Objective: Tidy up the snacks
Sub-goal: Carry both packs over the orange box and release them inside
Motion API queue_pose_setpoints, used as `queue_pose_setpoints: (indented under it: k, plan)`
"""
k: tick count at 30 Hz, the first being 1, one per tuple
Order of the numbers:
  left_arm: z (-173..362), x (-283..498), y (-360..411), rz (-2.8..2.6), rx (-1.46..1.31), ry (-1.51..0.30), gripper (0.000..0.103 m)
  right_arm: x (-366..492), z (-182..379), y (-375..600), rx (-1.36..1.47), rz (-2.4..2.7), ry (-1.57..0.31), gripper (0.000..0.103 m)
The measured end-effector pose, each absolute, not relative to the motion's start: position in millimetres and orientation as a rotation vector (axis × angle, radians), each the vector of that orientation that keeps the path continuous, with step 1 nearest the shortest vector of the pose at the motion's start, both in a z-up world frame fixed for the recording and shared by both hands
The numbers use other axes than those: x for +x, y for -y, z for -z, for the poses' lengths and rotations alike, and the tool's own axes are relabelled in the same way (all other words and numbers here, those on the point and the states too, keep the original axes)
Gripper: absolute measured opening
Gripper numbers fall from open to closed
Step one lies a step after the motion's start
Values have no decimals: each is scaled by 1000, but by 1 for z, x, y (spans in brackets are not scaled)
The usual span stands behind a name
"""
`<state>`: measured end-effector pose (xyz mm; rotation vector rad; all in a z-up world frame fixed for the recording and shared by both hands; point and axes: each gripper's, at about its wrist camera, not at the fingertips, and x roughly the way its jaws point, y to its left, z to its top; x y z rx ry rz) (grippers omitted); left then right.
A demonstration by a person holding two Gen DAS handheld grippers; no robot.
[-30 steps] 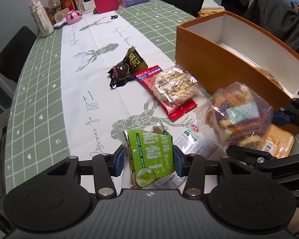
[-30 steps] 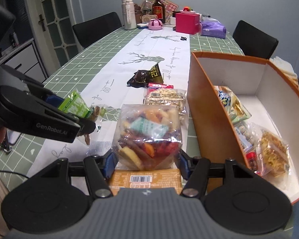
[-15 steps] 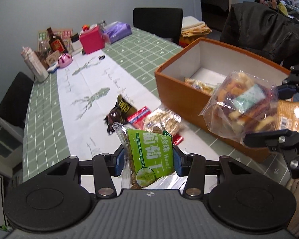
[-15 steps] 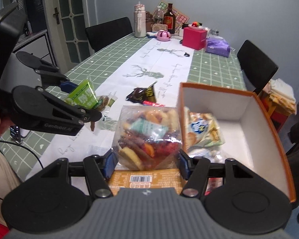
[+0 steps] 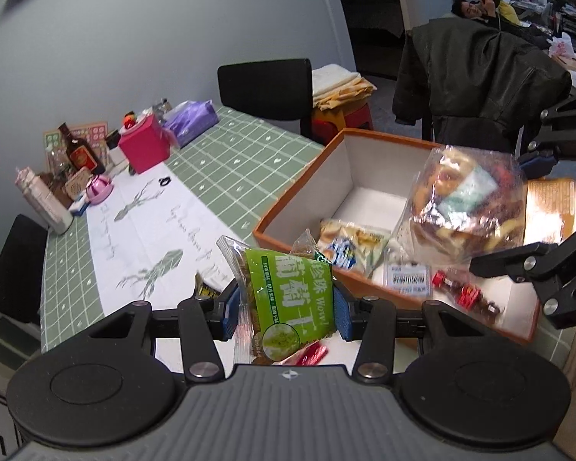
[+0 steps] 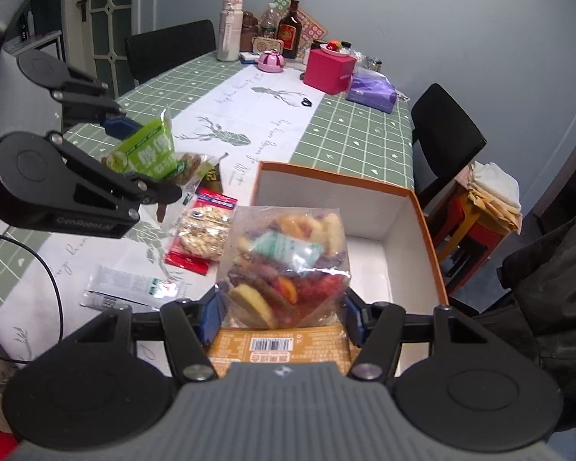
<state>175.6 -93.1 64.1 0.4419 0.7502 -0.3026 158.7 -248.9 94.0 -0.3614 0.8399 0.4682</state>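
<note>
1. Between the blue pads of my left gripper [image 5: 286, 305] sat a green snack packet [image 5: 290, 299], clamped on both sides and lifted clear of the table [image 5: 226, 176].
2. My right gripper [image 6: 282, 317] was clenched on a clear bag of mixed colourful snacks [image 6: 286, 265], with an orange packet [image 6: 278, 345] bearing a barcode pinned beneath it between the same pads.
3. From the left wrist view, that clear bag [image 5: 466, 207] hung above the right part of the orange box [image 5: 295, 207], which stood open on the right side of the table.
4. Inside the box, against its white lining, lay a pale packet with blue lettering [image 5: 349, 244], a small white label with a barcode [image 5: 407, 278] and a little red-wrapped item [image 5: 464, 294].
5. On the white table runner [image 6: 249, 115], to the left of the box, lay a clear packet of nutty pieces [image 6: 205, 230] resting on a red wrapper [image 6: 190, 261].
6. Nearer to me than those lay a flat white and green packet [image 6: 130, 286].
7. A dark wrapper [image 6: 211, 173] showed just beyond the red one, partly hidden by the green packet.
8. At the far end of the table stood a pink box [image 6: 328, 69], a purple pack [image 6: 372, 90], a brown bottle [image 6: 290, 32] and a pale flask [image 6: 230, 29].
9. Black chairs [image 6: 445, 134] stood around the table, and a dark jacket [image 5: 480, 69] hung over another chair on the far right.
</note>
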Motion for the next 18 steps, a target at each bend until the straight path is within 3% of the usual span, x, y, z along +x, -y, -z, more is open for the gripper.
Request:
queue_pose_setpoints:
  k: [18]
  plan:
    - [-25, 232, 159, 428, 434, -805, 54, 236, -33, 289, -327, -357, -982, 60]
